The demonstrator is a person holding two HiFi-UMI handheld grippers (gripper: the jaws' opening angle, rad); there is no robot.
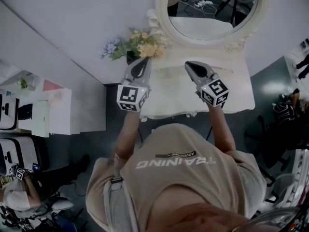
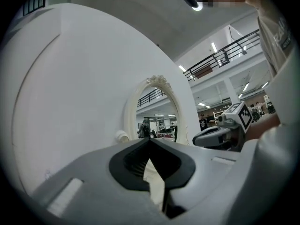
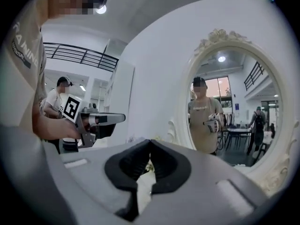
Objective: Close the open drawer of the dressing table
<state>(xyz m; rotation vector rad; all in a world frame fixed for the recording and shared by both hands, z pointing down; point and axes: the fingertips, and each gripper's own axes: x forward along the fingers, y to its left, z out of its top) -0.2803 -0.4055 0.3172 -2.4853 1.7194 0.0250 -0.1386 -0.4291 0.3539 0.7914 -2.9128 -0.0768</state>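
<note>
The white dressing table (image 1: 236, 88) stands against the wall, with an oval mirror (image 1: 212, 8) in a carved frame. Small knobs (image 1: 190, 114) show at its front edge. The drawer lies below that edge, and I cannot tell whether it is open. My left gripper (image 1: 144, 62) hovers over the tabletop's left part, jaws shut on nothing (image 2: 150, 140). To its right hangs my right gripper (image 1: 188, 64), also shut and empty (image 3: 150, 142). Each gripper view shows the other gripper beside it (image 2: 220, 135) (image 3: 101, 121), and the mirror (image 2: 157, 116) (image 3: 229, 121).
A bunch of flowers (image 1: 137, 45) stands at the table's back left, close to the left gripper. A low white shelf unit (image 1: 53, 110) sits to the left. Another person (image 1: 24, 192) sits at the lower left. Bags and gear (image 1: 289, 110) lie on the floor at the right.
</note>
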